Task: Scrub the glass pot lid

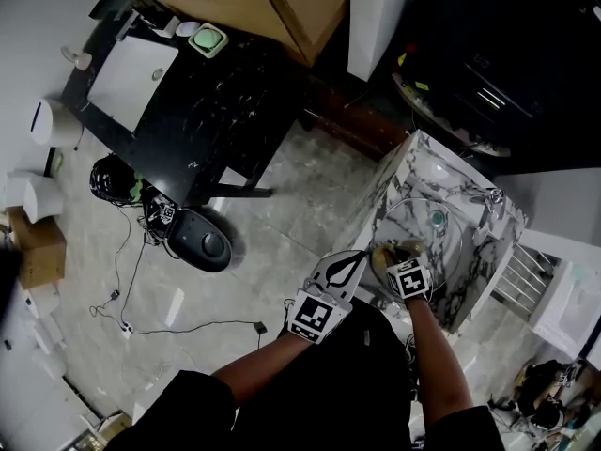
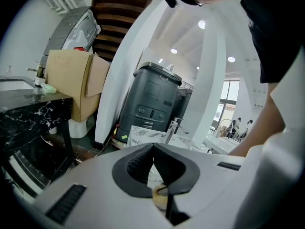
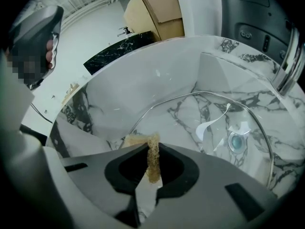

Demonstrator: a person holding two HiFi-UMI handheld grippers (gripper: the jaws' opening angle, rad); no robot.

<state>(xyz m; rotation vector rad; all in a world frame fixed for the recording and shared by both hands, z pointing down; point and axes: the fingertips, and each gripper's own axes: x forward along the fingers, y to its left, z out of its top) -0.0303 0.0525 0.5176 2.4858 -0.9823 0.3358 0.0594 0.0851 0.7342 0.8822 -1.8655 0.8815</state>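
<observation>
The glass pot lid [image 3: 209, 120] lies in the marble sink [image 1: 470, 252], its knob [image 3: 235, 141] toward the right and its metal rim curving around it. My right gripper [image 3: 151, 150] is shut on a tan scrub sponge [image 3: 153, 161], held just over the lid's near rim. In the head view the right gripper [image 1: 394, 254] sits at the sink's front edge over the lid [image 1: 427, 222]. My left gripper [image 1: 360, 257] hovers beside it, left of the sink. Its jaws meet at the tips [image 2: 153, 147] with nothing between them, pointing out across the room.
A chrome faucet [image 3: 290, 63] stands at the sink's far right. A black marble table [image 1: 216, 92] and a cardboard box [image 1: 254, 3] are beyond. A black device [image 1: 202, 240] and cables lie on the floor. A grey machine [image 2: 152, 99] stands behind the sink.
</observation>
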